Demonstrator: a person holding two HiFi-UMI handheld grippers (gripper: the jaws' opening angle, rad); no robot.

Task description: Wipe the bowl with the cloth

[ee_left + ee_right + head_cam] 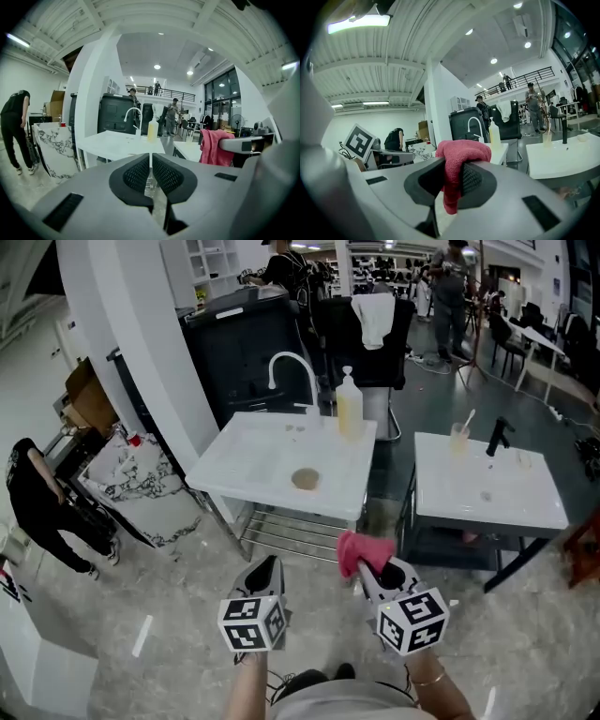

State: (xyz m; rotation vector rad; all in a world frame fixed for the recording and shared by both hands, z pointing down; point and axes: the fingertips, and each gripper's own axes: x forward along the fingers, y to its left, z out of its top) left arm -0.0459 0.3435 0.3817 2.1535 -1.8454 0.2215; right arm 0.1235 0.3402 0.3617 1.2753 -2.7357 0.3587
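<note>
A small brown bowl (305, 479) sits on the white sink table (253, 460), near its front edge. My right gripper (367, 570) is held over the floor in front of that table, shut on a pink-red cloth (360, 552). The cloth (462, 153) bunches over the fingertips and hangs down between the jaws of that right gripper (453, 172). My left gripper (266, 566) is beside it on the left, shut with nothing in it; in the left gripper view its pads (139, 174) meet. The cloth (212, 147) also shows at that view's right.
On the sink table stand a white faucet (292, 369) and a soap bottle (349, 405). A second white table (487, 486) at the right carries a cup with a straw (459, 437) and a black faucet (499, 435). A person in black (39, 507) bends at the left, by a marble slab (141, 486).
</note>
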